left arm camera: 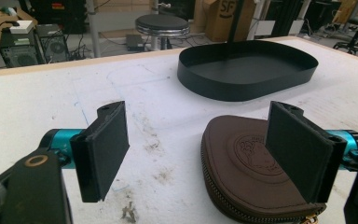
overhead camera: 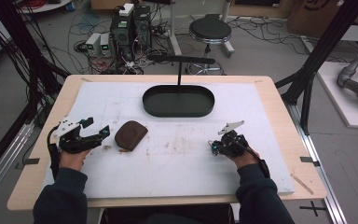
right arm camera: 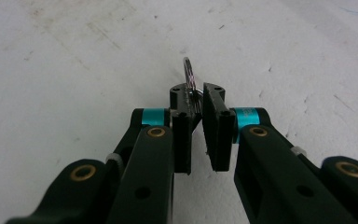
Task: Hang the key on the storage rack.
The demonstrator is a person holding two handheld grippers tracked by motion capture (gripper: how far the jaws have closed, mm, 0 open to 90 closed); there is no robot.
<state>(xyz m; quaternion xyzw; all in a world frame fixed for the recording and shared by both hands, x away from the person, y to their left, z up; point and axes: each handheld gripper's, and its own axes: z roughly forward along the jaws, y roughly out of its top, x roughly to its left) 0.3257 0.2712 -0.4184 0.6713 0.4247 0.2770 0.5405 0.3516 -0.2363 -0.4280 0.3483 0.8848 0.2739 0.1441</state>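
Note:
A brown zipped leather pouch lies flat on the white board, left of centre. My left gripper hovers just left of it, open. In the left gripper view the pouch lies under the right jaw, and the space between the wide-apart pads of the left gripper holds nothing. My right gripper is low over the board at the right. Its jaws are shut on a small metal ring, which sticks up between the tips of the right gripper.
An empty black oval tray sits at the back centre of the board and also appears in the left gripper view. A black T-shaped stand rises behind it. Beyond the table are a stool, computers and cables.

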